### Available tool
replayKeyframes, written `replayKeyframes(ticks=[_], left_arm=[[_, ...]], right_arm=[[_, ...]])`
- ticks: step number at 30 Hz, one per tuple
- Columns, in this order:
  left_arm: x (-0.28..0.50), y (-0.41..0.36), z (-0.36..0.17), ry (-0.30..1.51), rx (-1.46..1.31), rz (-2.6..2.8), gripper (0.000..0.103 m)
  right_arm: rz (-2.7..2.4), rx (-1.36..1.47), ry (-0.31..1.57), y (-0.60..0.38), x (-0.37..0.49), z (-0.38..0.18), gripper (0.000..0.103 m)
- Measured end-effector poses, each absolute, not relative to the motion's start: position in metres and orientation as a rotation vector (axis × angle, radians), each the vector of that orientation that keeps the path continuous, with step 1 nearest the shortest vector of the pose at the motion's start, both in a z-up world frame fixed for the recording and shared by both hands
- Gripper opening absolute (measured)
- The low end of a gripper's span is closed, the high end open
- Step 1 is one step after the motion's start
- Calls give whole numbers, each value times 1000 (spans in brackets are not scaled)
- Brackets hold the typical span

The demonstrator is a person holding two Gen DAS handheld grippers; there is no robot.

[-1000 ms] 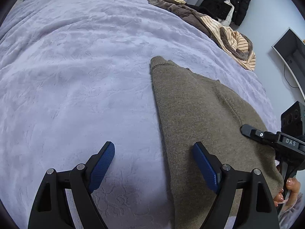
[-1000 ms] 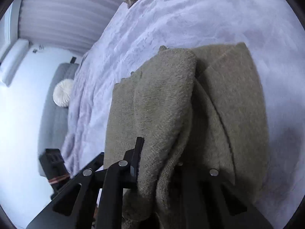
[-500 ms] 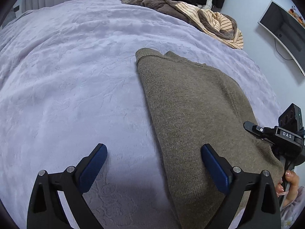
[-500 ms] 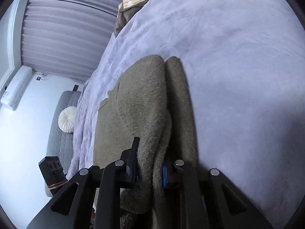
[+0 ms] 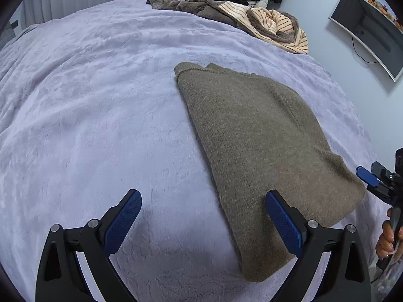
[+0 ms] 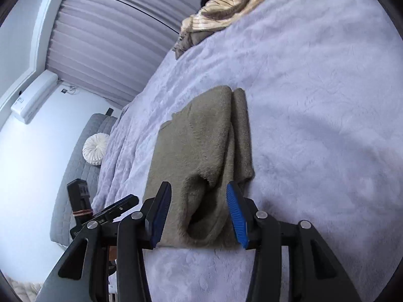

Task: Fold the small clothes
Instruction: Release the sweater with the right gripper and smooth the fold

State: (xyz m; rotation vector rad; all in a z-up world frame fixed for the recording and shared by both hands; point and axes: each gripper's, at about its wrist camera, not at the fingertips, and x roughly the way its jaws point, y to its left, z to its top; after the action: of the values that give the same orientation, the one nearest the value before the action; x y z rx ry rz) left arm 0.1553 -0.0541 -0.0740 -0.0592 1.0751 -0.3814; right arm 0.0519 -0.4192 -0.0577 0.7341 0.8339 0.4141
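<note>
Lilac-blanketed bed [image 5: 100,100]; pleated curtains [image 6: 113,37] behind; wall-mounted monitor [image 5: 370,30], air conditioner [image 6: 32,98], grey sofa [image 6: 75,163] seen.

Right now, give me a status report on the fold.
Left gripper open, empty. Right gripper jaws just opened, sweater released, folded on the blanket. Clothes pile far off, nothing blocking.

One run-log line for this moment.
sweater: folded on bed | left gripper: open, empty | right gripper: just opened, sweater released
</note>
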Motion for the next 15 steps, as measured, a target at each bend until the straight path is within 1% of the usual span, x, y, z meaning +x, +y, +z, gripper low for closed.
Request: replayKeyframes(ticks=[2,3,4,5,6,9,11,13,15], left_arm=[[156,-54,-76,1089,-74,-369,99],[156,-56,-75,1093,-86,-368,99],[156,-57,-73,1093,-97,-373,99],[156,-60,-70,1087,-98,-378,99],[155,-62,-67,1075,-84,-378,99],[152,-69,-67,1063,-20,-371,99],[151,-74,-82,1092,23,-370,99],[145,-79,-101,1128,52,-378,99],[137,-82,-113,1134,78,-381,100]], right_arm=[[446,697,880,-410,58,-55,50],[441,674,938,-403,65,-62,50],[416,644,1009,-393,71,-70,45],[401,628,1046,-388,75,-76,32],[413,628,1066,-384,77,-80,7],[380,526,1014,-380,66,-64,6],[325,434,1040,-380,62,-65,6],[261,354,1091,-380,59,-80,6],[252,381,1110,-384,56,-99,6]])
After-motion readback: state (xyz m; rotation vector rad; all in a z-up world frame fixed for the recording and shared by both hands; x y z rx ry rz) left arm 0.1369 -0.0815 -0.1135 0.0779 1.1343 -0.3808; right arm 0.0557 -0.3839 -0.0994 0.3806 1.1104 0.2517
